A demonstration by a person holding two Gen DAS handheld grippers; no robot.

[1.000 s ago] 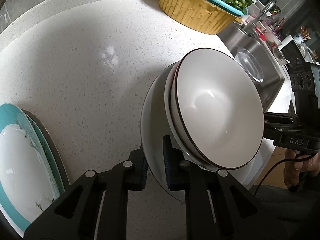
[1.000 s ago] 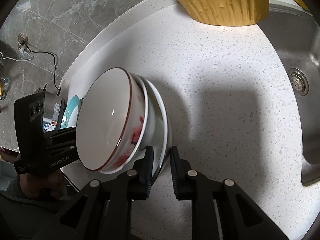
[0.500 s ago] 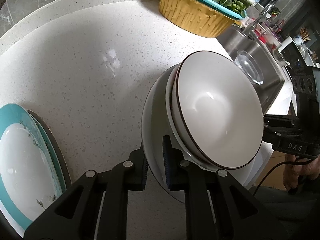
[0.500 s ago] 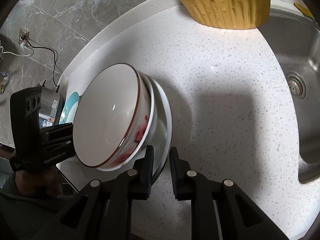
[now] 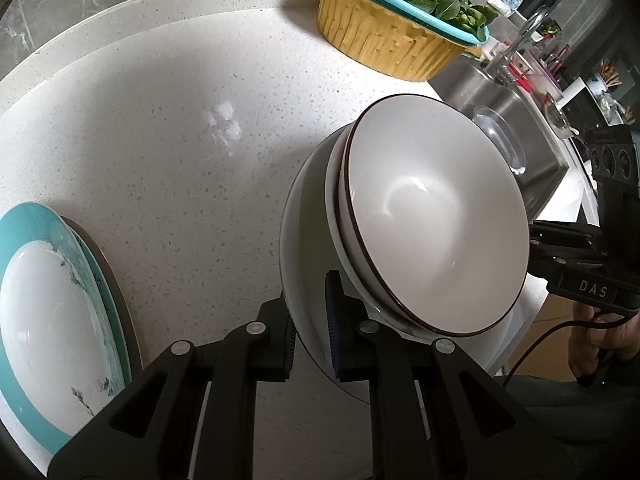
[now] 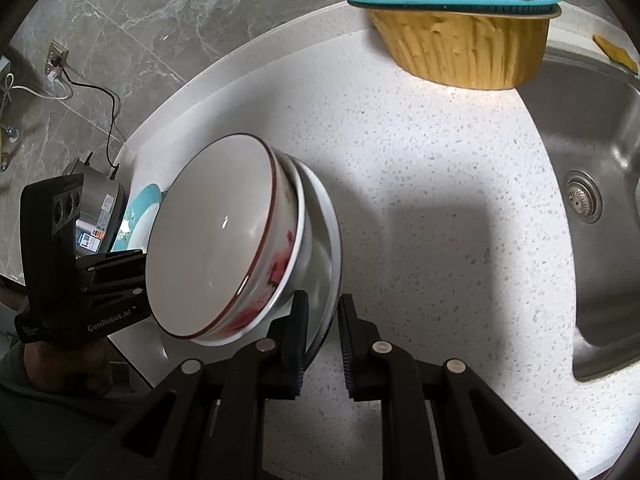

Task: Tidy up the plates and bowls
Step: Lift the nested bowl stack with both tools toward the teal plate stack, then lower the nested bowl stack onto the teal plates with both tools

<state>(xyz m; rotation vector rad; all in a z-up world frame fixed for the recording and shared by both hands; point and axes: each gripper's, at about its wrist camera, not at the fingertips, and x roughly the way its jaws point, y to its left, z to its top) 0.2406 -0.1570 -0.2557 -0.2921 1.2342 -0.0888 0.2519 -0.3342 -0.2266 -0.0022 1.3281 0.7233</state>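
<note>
both grippers carry one stack between them, tilted and clear of the worktop (image 5: 160, 128): the left gripper (image 5: 310, 332) pinches the near rim of the white plate (image 5: 304, 248), and the right gripper (image 6: 320, 332) pinches the same plate's opposite rim. two bowls (image 5: 436, 216) ride nested in the plate, mouths leaning towards the left gripper's side, so the load slopes and could slide if either end dips. the teal plates (image 5: 52, 304) lie flat on the worktop at the left, nearer the left gripper; a likely landing spot. the right gripper's hold looks slight, its far pad barely on the rim. how many teal plates are stacked i cannot tell, and they run off the edge. the yellow basket (image 6: 464, 48) stands far behind, the sink (image 6: 592, 120) to the right.
</note>
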